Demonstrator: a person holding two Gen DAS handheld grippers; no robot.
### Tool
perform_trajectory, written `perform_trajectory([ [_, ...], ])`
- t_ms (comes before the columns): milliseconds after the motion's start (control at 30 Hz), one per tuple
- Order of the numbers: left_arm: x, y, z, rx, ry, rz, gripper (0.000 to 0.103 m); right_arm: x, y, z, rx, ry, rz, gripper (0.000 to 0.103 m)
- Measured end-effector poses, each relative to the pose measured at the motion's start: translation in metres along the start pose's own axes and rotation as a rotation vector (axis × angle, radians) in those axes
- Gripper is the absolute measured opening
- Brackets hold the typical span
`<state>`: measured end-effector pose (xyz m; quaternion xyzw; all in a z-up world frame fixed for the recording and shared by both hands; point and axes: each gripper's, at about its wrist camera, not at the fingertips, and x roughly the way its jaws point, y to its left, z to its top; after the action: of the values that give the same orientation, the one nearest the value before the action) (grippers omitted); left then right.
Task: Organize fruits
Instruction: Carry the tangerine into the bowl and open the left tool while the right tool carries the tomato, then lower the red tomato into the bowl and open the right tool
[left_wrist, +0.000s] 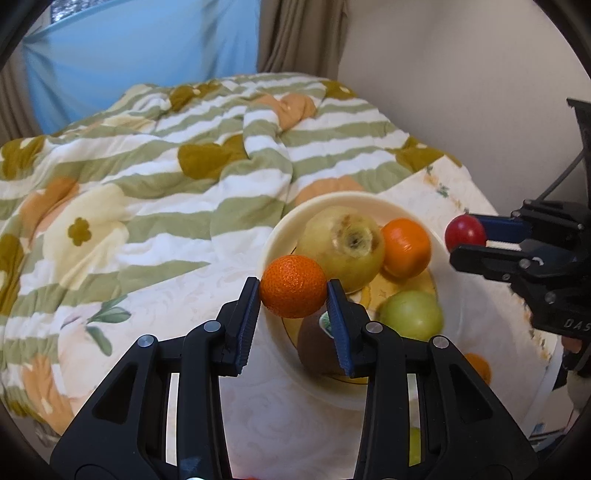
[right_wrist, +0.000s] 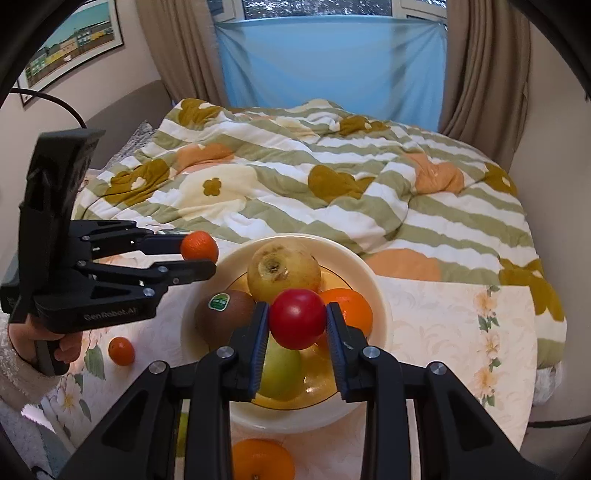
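Cream bowl (right_wrist: 380, 295) of mixed fruit (right_wrist: 282, 271)

The small orange (left_wrist: 293, 286) has a rough, dimpled matt peel, while the red fruit (right_wrist: 297, 318) is smooth and glossy, and the kiwi (right_wrist: 223, 315) is dull brown w/ a shiny paper-like sticker. The bowl (right_wrist: 380, 295) looks like smooth cream ceramic or plastic, cannot tell which, w/ a soft sheen. The quilt (right_wrist: 332, 192) is soft matt padded cloth; the left gripper (left_wrist: 291, 295) is matt black plastic w/ ribbed blue pads and metal rivets.
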<state>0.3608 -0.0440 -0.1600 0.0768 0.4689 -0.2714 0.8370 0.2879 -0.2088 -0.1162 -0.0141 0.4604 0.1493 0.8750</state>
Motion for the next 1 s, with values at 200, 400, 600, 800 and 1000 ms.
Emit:
perform_trajectory([
  [200, 0.015, 0.006, 0.0, 0.026, 0.027, -0.008, 0.045, 0.008, -0.001, 0.0, 0.025, 0.021, -0.017, 0.029],
  [400, 0.002, 0.01, 0.006, 0.011, -0.037, -0.025, 0.103, 0.008, 0.0, 0.001, 0.029, 0.026, -0.031, 0.028],
  [600, -0.011, 0.02, 0.008, -0.016, -0.041, 0.002, 0.103, 0.004, 0.001, 0.003, 0.024, 0.026, -0.034, 0.028],
  [800, -0.035, 0.035, -0.001, -0.067, -0.064, 0.067, 0.103, 0.005, 0.003, 0.005, 0.016, 0.029, -0.021, 0.028],
  [1000, -0.056, 0.055, -0.016, -0.136, -0.075, 0.119, 0.103, 0.016, 0.009, 0.004, 0.013, 0.043, 0.014, 0.029],
])
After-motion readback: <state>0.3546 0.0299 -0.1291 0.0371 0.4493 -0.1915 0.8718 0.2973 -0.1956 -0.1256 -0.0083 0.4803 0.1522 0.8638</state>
